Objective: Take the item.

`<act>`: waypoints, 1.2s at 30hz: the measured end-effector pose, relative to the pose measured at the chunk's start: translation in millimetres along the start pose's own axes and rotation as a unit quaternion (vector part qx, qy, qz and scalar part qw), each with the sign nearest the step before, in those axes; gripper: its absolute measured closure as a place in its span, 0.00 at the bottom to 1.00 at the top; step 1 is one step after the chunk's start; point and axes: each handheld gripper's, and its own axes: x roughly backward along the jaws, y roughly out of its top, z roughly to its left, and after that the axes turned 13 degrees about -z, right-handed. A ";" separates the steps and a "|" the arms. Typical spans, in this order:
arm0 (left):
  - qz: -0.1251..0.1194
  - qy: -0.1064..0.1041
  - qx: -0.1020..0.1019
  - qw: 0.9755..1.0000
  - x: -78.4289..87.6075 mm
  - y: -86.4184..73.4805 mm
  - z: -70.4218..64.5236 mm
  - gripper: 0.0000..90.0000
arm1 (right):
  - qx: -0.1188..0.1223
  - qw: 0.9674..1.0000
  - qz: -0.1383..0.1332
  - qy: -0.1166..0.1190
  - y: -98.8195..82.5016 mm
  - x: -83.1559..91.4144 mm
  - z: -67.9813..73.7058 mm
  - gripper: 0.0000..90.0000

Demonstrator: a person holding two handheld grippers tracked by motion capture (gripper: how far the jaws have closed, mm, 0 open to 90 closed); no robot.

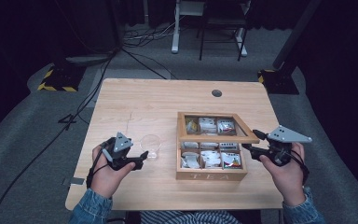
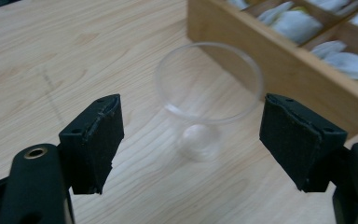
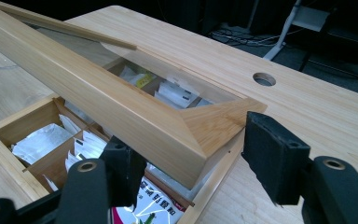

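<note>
Two jobs are split between your hands here. Your right claw (image 1: 255, 141) props the lid (image 1: 223, 138) of the tea box (image 1: 211, 175) half open by its front corner, so the compartments of tea bags (image 1: 210, 157) stay reachable. In the right gripper view the corner of the lid (image 3: 205, 126) sits between the jaws, one jaw tucked under it, the other standing just clear on the outer side (whether the pads truly pinch it, I cannot tell). Your left claw (image 1: 141, 157) holds nothing: its jaws stand wide apart, aimed at the clear cup (image 1: 150, 146). The cup stands upright on the tabletop (image 1: 135, 102) just beside the box's left wall, close enough, I judge, to take a bag straight from the box. In the left gripper view the cup (image 2: 208, 93) lies beyond the pads (image 2: 95, 140), untouched.
</note>
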 end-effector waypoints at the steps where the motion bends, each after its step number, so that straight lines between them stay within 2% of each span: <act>1: -0.002 -0.007 -0.003 1.000 -0.2 2.2 -4.2 0.25 | -0.001 1.000 -0.001 0.000 0.4 -0.1 -0.2 0.45; 6: -0.012 -0.034 -0.019 0.999 -2.3 12.3 -23.5 0.25 | -0.001 1.000 -0.003 -0.001 2.2 -0.8 -1.0 0.46; 12: -0.025 -0.071 -0.012 0.997 -9.9 19.0 -45.1 0.27 | -0.001 1.000 -0.003 -0.002 3.9 -1.0 -1.4 0.46; 15: -0.024 -0.085 -0.021 0.996 -15.5 21.9 -54.7 0.28 | -0.002 1.000 -0.004 -0.002 4.6 -1.3 -2.0 0.46; 25: -0.023 -0.101 -0.027 0.994 -31.8 26.1 -71.3 0.29 | -0.005 1.000 -0.011 -0.002 8.1 -2.5 -4.5 0.46; 36: -0.019 -0.128 -0.037 0.991 -54.8 28.8 -88.9 0.31 | -0.009 1.000 -0.024 -0.006 13.2 -4.9 -7.0 0.46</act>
